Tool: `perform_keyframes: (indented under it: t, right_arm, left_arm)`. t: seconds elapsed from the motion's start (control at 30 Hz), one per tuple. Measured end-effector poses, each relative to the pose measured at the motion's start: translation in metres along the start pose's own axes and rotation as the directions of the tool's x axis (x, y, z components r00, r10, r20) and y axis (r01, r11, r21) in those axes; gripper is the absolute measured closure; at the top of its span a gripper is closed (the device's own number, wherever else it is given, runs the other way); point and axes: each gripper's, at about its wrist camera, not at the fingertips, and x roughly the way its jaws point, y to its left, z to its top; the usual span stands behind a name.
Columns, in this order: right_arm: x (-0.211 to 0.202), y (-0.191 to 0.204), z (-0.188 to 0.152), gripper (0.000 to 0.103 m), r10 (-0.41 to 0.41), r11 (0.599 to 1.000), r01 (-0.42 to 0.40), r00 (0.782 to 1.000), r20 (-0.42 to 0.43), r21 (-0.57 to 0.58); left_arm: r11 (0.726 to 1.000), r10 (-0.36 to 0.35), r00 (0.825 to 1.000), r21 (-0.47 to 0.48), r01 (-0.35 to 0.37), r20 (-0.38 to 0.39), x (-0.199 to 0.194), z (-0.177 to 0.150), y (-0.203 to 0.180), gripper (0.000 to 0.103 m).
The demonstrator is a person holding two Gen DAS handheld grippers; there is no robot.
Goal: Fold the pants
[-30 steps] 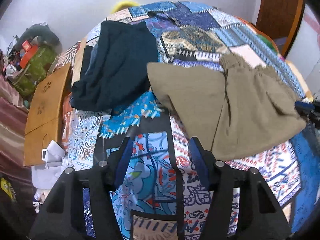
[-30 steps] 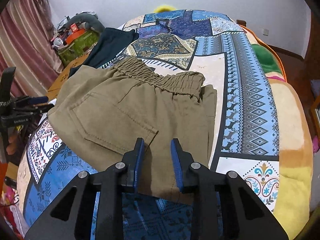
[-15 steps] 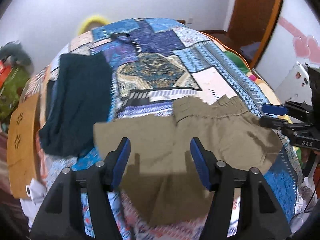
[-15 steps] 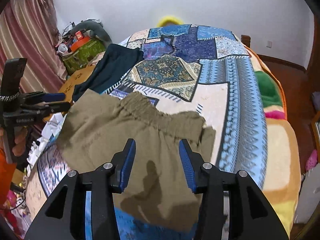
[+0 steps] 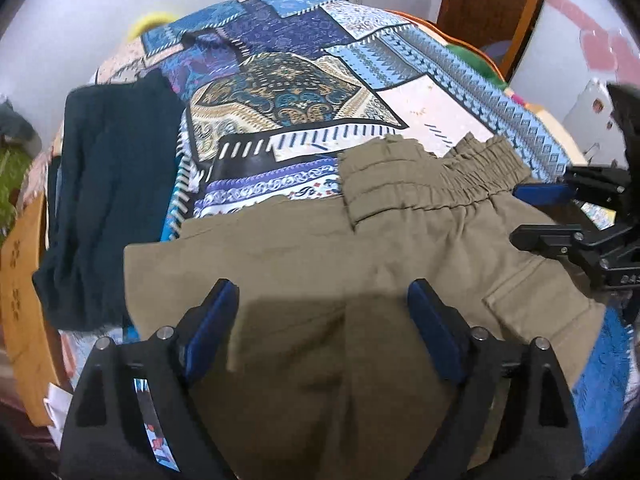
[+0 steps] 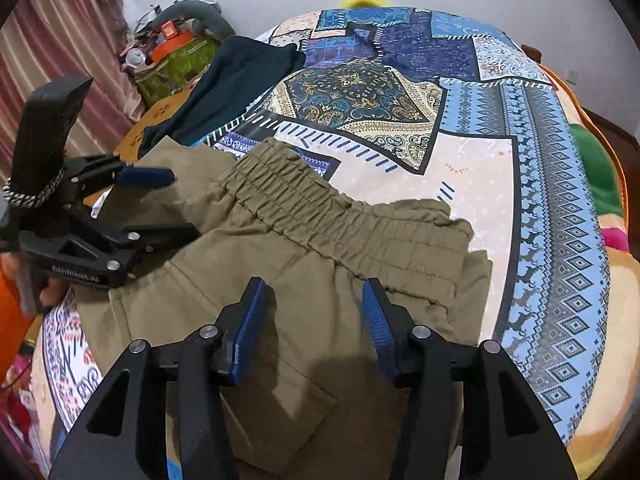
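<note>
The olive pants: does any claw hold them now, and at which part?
Nothing is held. The left claw and the right claw are both open above the olive pants, with no cloth between their fingers.

pants (image 5: 320,264) hem behind gripper, edge-cropped

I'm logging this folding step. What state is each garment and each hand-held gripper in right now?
olive pants: folded over, flat on the bedspread, waistband bunched.
dark garment: lying apart beside the pants, loosely folded.
left hand-held gripper: open, empty, above the pants.
right hand-held gripper: open, empty, above the pants.
</note>
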Motion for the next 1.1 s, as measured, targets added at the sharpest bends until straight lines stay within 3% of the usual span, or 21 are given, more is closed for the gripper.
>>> perform_keyframes:
  t: [0.17, 0.4, 0.57, 0.77, 0.93, 1.1]
  right_arm:
    - [-0.010, -0.013, -0.011, 0.056, 0.015, 0.999, -0.015, 1.000, -0.004, 0.031]
    - [-0.025, -0.015, -0.029, 0.058, -0.025, 0.999, 0.025, 1.000, 0.000, 0.030]
    - [-0.036, -0.015, -0.042, 0.057, -0.069, 0.997, 0.069, 0.998, 0.007, 0.025]
    - [-0.050, -0.028, -0.061, 0.054, -0.098, 0.991, 0.099, 0.995, -0.010, 0.089]
    - [-0.065, -0.037, -0.072, 0.054, -0.091, 0.984, 0.089, 0.996, 0.007, 0.157]
    - [-0.072, -0.030, -0.067, 0.053, -0.123, 0.982, 0.119, 0.992, 0.014, 0.148]
  left_arm:
    - [1.000, 0.007, 1.000, -0.018, -0.007, 0.026, -0.014, -0.012, 0.013, 0.014]
    - [0.994, -0.043, 0.998, -0.100, 0.048, 0.052, -0.026, -0.037, 0.033, 0.014]
    - [0.993, -0.027, 0.998, -0.112, 0.033, 0.055, -0.031, -0.048, 0.031, 0.014]
    - [0.974, -0.050, 0.998, -0.220, 0.057, 0.036, -0.037, -0.074, 0.056, 0.014]
    - [0.972, 0.051, 0.999, -0.230, -0.046, 0.018, -0.052, -0.084, 0.062, 0.015]
    - [0.960, 0.063, 0.997, -0.275, -0.048, 0.047, -0.069, -0.081, 0.070, 0.017]
